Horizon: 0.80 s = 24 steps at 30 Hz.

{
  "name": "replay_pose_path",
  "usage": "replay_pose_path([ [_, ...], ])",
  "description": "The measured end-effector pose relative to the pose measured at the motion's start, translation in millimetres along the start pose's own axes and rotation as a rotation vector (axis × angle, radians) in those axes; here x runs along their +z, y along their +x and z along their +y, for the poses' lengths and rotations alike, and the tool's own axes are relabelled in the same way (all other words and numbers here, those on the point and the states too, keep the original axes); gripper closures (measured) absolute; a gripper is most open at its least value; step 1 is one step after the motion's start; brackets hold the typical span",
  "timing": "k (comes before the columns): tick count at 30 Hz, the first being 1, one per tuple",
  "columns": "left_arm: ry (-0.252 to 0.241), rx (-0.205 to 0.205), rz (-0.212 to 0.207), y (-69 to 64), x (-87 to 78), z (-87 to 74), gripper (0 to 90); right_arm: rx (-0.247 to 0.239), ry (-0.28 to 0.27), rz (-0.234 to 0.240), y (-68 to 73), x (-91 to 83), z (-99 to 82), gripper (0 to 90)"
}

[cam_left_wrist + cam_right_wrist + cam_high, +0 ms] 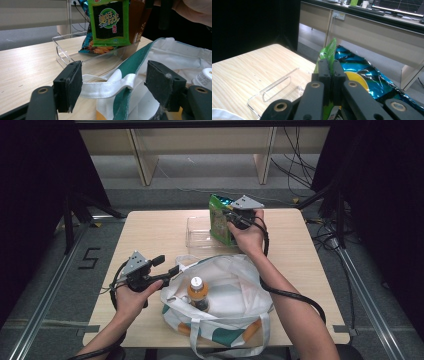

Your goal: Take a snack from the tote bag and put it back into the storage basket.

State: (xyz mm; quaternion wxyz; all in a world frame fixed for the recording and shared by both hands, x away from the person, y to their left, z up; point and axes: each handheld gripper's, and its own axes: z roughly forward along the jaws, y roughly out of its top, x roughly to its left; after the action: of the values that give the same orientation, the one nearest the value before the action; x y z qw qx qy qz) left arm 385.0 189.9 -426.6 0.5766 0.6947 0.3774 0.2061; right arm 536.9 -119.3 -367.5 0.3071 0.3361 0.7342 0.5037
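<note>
My right gripper (229, 217) (331, 65) is shut on the top edge of a green snack packet (218, 221) (110, 22) and holds it upright over the clear plastic bin (197, 234) (62, 53). A blue packet (367, 75) lies in the bin behind it. At the front left, my left gripper (167, 266) (115, 75) stands open at the mouth of the white and green tote bag (230, 290). The bag's white handle strap (105, 88) runs between the wide-apart jaws. An orange-labelled bottle (197, 291) stands inside the bag.
The wooden table (150, 230) has bare room at the left and back left. Its edges drop to a grey floor, with shelving and cables beyond. The bottle's white cap (203, 76) shows at the right of the left gripper view.
</note>
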Motion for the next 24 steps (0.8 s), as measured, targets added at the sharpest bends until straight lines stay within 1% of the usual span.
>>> replay_pose_path([
  [1,0.003,0.000,0.003,-0.1,-0.3,0.1,29.1,-0.013,-0.003,-0.002,-0.8,0.7,-0.3,90.0],
  [2,-0.005,-0.001,-0.006,0.4,0.5,-0.2,29.1,-0.016,-0.012,0.004,-1.0,2.3,-0.7,90.0],
  [3,-0.005,-0.001,-0.005,0.4,0.4,-0.2,29.1,-0.026,-0.013,-0.001,-1.4,2.7,-0.6,90.0],
  [4,-0.005,-0.001,-0.005,0.4,0.4,-0.1,29.0,-0.026,-0.014,-0.001,-1.5,3.0,-0.6,90.0],
  [5,-0.004,-0.001,-0.005,0.5,0.4,-0.2,29.1,-0.006,-0.009,-0.005,0.0,2.6,-0.6,90.0],
  [6,0.003,0.001,0.003,0.0,-0.2,0.0,29.1,-0.007,-0.011,-0.010,-0.1,2.6,-0.4,90.0],
  [8,0.004,0.000,0.002,-0.1,0.0,-0.1,29.1,-0.014,-0.012,-0.004,-0.7,3.2,0.1,90.0],
  [9,0.005,0.001,0.001,-0.2,0.0,0.0,29.0,-0.014,-0.013,-0.008,-0.5,3.3,0.3,90.0],
  [10,0.004,0.001,0.002,-0.3,0.0,0.0,29.0,-0.011,-0.013,-0.002,-0.8,4.1,0.5,90.0],
  [11,0.003,0.001,0.003,-0.4,-0.2,0.1,29.1,-0.015,-0.019,-0.009,-0.5,4.9,0.5,90.0],
  [12,-0.003,0.000,-0.003,0.0,0.2,0.0,29.1,-0.033,-0.029,-0.019,-2.0,5.5,0.8,90.0],
  [13,-0.004,0.000,-0.005,0.3,0.3,-0.1,29.1,-0.010,-0.010,-0.004,-0.9,5.2,0.9,90.0],
  [14,-0.004,0.000,-0.005,0.4,0.3,-0.2,29.1,-0.025,-0.014,-0.004,-1.8,6.0,1.1,90.0],
  [15,-0.004,0.000,-0.005,0.6,0.4,-0.2,29.1,-0.009,-0.014,-0.003,-1.0,6.6,0.7,89.9],
  [16,-0.004,0.000,-0.005,0.6,0.4,-0.3,29.1,-0.009,-0.017,-0.006,-0.5,7.4,0.5,90.0],
  [17,-0.002,0.000,-0.004,0.5,0.3,-0.2,29.1,0.007,-0.019,-0.009,0.6,7.9,0.2,90.0],
  [18,0.004,0.001,0.003,0.1,-0.3,0.0,29.1,-0.024,-0.019,-0.005,-1.6,8.4,0.7,89.9],
  [20,-0.002,0.000,-0.003,0.3,0.2,-0.1,29.0,-0.007,-0.012,-0.008,-0.1,8.6,0.8,89.9],
  [21,-0.004,0.001,-0.005,0.4,0.3,-0.1,29.1,-0.012,-0.021,-0.016,0.1,9.8,0.5,89.9],
  [22,-0.003,0.000,-0.005,0.4,0.3,-0.1,29.0,-0.005,-0.012,-0.002,0.0,10.0,0.8,89.9],
  [23,0.001,0.001,0.000,0.1,0.0,0.0,29.0,-0.008,-0.019,-0.003,-0.2,11.0,0.7,89.9],
  [24,0.004,0.001,0.002,-0.1,-0.1,0.0,29.1,-0.010,-0.016,-0.011,0.3,10.7,0.7,89.9],
])
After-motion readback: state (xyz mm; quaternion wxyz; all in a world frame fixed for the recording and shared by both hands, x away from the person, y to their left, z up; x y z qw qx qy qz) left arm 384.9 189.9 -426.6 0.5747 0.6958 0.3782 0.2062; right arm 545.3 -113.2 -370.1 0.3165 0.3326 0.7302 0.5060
